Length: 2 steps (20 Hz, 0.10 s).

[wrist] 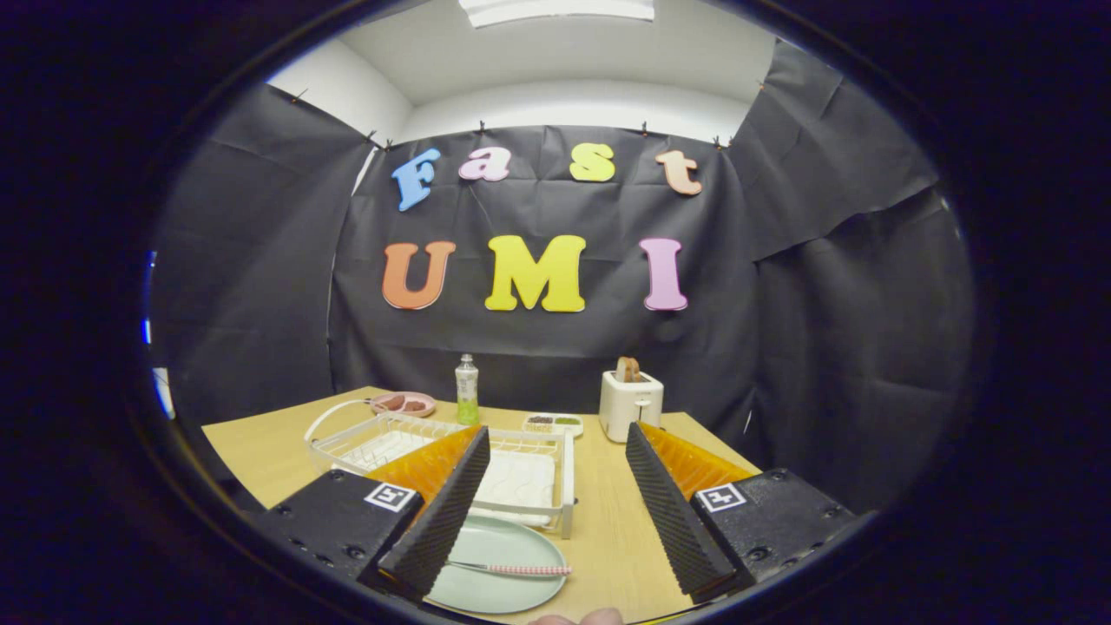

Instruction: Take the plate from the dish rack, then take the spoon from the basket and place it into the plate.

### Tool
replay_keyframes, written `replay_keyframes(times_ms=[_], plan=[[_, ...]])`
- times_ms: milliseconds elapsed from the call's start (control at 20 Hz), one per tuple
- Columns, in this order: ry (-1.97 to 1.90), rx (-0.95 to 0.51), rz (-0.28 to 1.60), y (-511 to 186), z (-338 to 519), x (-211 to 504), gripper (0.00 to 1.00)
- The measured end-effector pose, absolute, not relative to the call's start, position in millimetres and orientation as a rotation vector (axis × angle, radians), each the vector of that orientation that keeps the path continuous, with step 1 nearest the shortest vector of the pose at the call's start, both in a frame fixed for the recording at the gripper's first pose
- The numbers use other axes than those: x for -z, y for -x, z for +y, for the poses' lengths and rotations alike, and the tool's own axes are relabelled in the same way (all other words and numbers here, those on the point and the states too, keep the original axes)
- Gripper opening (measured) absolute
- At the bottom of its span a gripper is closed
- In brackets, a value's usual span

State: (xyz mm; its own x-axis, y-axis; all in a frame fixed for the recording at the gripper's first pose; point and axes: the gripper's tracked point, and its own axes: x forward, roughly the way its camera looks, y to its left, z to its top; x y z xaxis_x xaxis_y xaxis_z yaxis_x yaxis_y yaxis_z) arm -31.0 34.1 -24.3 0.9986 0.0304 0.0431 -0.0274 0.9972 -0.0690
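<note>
A pale green plate (499, 564) lies flat on the wooden table (608, 512), close in and partly under my left finger. A spoon (521, 569) with a red-and-white patterned handle rests across the plate. Beyond the plate stands the white wire dish rack (529, 473), and a white wire basket (364, 438) with a looped handle sits to its left. My gripper (555, 499) is open and raised above the table, with nothing between its fingers. The left finger hides part of the rack, the basket and the plate's left side.
At the table's far side stand a pink plate with food (404, 403), a green drink bottle (467, 391), a small tray of food (553, 423) and a white toaster (631, 404) holding bread. A fingertip (581, 617) shows at the near edge.
</note>
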Motion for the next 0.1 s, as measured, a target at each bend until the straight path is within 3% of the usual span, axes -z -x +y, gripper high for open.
replay_keyframes(times_ms=[100], plan=[[0.073,-0.03,-0.056,30.5,36.1,21.8,1.0]])
